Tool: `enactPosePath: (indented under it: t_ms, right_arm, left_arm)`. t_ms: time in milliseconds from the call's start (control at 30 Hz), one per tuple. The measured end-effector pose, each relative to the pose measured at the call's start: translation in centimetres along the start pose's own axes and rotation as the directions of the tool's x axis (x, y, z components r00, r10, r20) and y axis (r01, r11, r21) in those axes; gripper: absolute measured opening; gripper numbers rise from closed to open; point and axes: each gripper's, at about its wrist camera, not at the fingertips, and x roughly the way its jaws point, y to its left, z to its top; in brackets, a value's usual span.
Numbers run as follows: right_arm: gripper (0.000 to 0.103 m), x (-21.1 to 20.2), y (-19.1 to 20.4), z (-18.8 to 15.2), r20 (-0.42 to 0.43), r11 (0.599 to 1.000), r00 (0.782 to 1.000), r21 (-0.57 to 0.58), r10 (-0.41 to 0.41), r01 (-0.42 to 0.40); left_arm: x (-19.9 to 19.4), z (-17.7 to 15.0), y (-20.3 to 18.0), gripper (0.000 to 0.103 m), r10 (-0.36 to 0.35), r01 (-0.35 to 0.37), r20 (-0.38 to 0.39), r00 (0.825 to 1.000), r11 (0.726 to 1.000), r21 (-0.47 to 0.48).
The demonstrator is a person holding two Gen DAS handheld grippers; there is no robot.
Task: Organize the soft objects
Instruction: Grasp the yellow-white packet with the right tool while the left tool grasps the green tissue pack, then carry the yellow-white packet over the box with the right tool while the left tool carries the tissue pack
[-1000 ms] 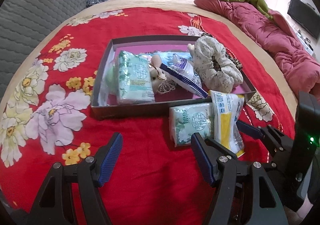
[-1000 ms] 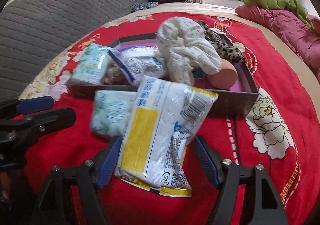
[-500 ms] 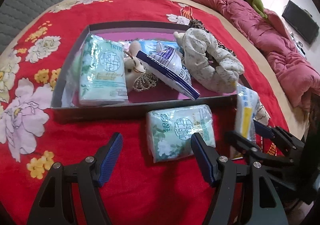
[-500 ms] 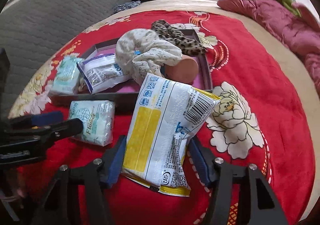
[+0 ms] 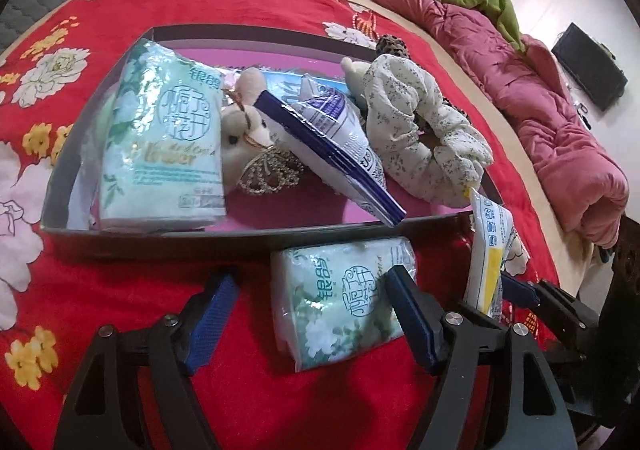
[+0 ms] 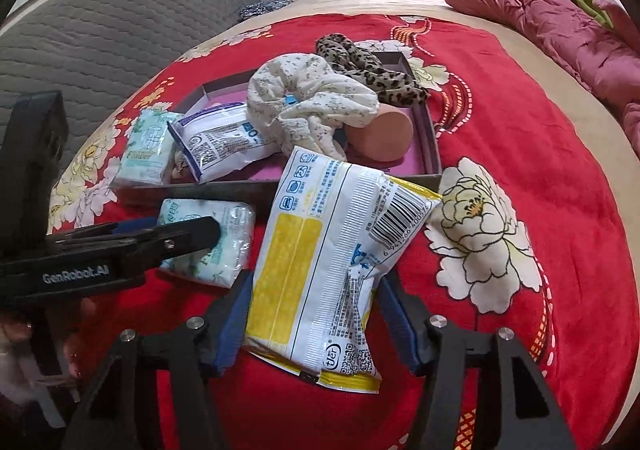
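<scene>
Leopard-print fabric [image 6: 380, 69] and a peach cylinder [image 6: 380, 131] in the grey tray [image 6: 434, 153] show fully only from the right wrist. Right gripper [image 6: 312, 314] clamps the yellow-and-white plastic packet [image 6: 328, 266]; left gripper [image 5: 308, 318], jaws opening, has dropped closer over the pale green tissue pack [image 5: 340, 298] on the red blanket [image 5: 120, 290].

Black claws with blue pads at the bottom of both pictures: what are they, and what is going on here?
There is no robot here. A person holds a two-finger gripper in each hand, and each gripper has a camera looking along its fingers. One picture is the left gripper's view, the other the right's. Both show a red flowered bedspread with a shallow tray holding a tissue pack, a plush toy, a blue-and-white packet and a floral scrunchie. The right gripper grips a yellow-and-white packet. The left gripper, jaws opening, grips nothing; a second tissue pack lies partly between its fingers.
</scene>
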Motion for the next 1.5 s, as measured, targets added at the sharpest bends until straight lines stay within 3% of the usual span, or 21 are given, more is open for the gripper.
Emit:
enactPosePath:
  t_ms: [33,67,100,400,700,800,967,1100,1200,1500]
  right_arm:
    - [0.062,0.0,0.1,0.0,0.000,1.000,1.000,-0.002,0.003,-0.003]
    - [0.062,0.0,0.2,0.0,-0.001,1.000,1.000,-0.002,0.010,-0.010]
    - [0.062,0.0,0.2,0.0,-0.002,1.000,1.000,-0.001,0.012,-0.012]
    - [0.062,-0.5,-0.1,0.1,0.005,0.999,0.999,0.014,0.037,-0.037]
    - [0.061,-0.4,0.0,-0.4,-0.023,0.999,0.999,0.002,0.034,-0.034]
    - [0.061,-0.2,-0.2,-0.6,-0.035,0.999,0.999,0.013,0.041,-0.041]
    - [0.061,-0.1,-0.5,-0.7,-0.042,1.000,0.999,0.017,0.027,-0.027]
    - [0.061,-0.1,-0.6,-0.8,-0.039,1.000,0.999,0.006,0.016,-0.016]
    - [0.061,-0.3,-0.5,-0.8,-0.032,1.000,0.999,0.007,0.011,-0.011]
    - [0.060,-3.6,-0.4,0.2,0.106,1.000,0.994,-0.003,-0.009,0.009]
  left_arm:
    - [0.1,0.0,0.0,0.072,-0.002,0.002,0.003,1.000,1.000,0.003]
    - [0.2,0.0,-0.3,0.057,0.003,-0.003,0.012,1.000,1.000,0.013]
    - [0.2,0.0,-0.4,0.053,0.001,-0.002,0.016,1.000,1.000,0.018]
    - [-0.2,-0.1,-0.4,0.030,-0.117,0.117,0.017,0.993,0.993,-0.026]
    - [-0.8,-1.8,-2.7,0.025,-0.188,0.189,-0.015,0.982,0.982,0.028]
    - [-0.5,-2.5,-2.5,0.025,-0.265,0.265,-0.043,0.963,0.964,-0.021]
    - [0.9,-2.6,-2.4,0.026,-0.298,0.295,-0.083,0.951,0.954,-0.047]
    - [2.2,-2.5,-1.6,0.028,-0.360,0.346,-0.116,0.926,0.930,-0.124]
    - [2.7,-2.4,-1.6,0.026,-0.361,0.345,-0.117,0.925,0.928,-0.138]
    - [-0.7,-1.7,-1.6,0.020,-0.294,0.289,-0.017,0.956,0.947,-0.139]
